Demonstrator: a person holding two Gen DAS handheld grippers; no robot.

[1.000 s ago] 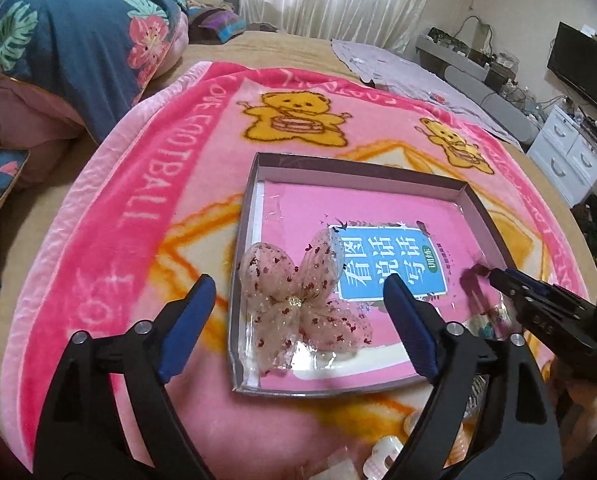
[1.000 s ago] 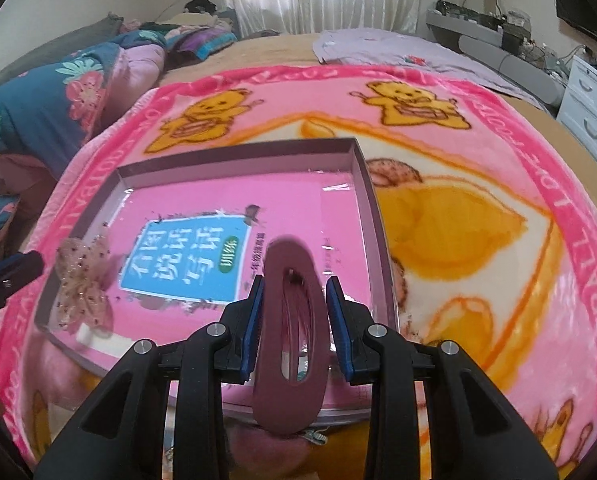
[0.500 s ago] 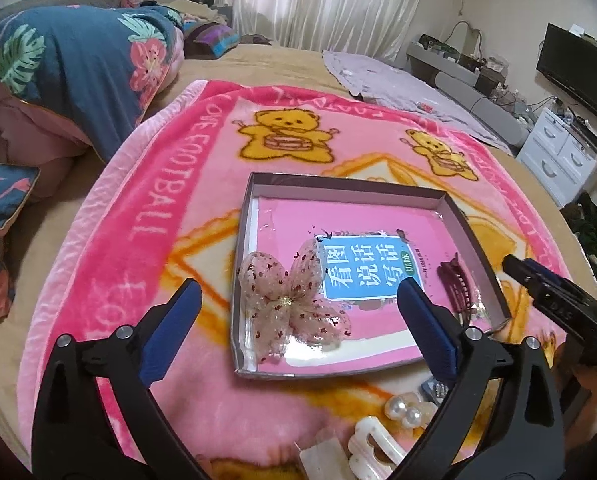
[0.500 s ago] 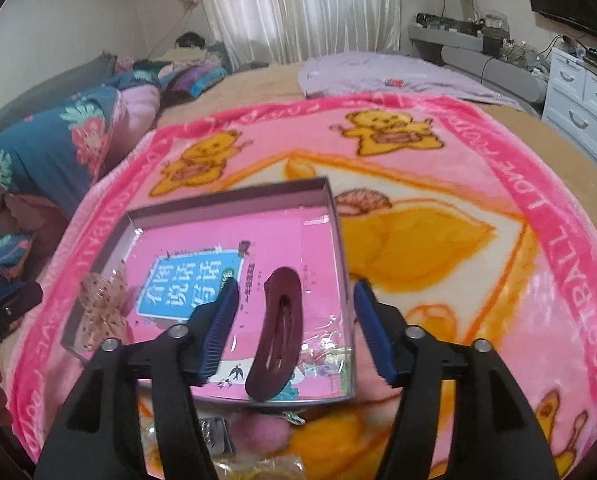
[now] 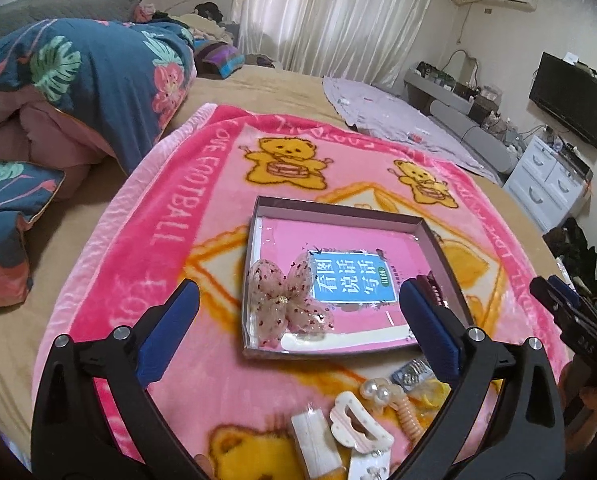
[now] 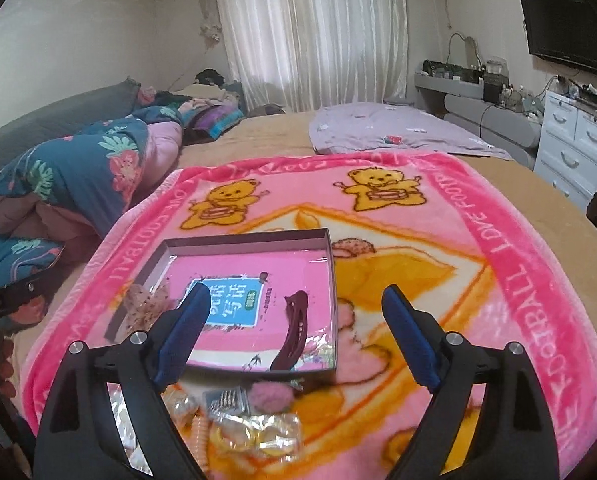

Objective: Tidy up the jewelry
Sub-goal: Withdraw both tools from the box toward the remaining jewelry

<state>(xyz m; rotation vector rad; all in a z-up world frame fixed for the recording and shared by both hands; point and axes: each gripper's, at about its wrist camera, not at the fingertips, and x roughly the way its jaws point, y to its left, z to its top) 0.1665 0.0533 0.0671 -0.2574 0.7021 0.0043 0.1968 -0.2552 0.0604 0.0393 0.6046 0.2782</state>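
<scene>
A shallow box with a pink printed bottom lies on the pink bear blanket. A sheer spotted bow lies in its left part. A maroon hair clip lies in its right part. My left gripper is open and empty, above the box's near edge. My right gripper is open and empty, above the near right of the box. Loose pieces lie in front of the box: a white claw clip, a pearl hair tie, a pink pompom.
Small clear packets and a white card lie on the blanket by the loose pieces. A folded floral quilt lies at the left. A white drawer unit and a TV stand at the right.
My right gripper opened, left the maroon hair clip in the box, and drew back and up. My left gripper also drew back, so the loose pieces in front of the box came into view.
</scene>
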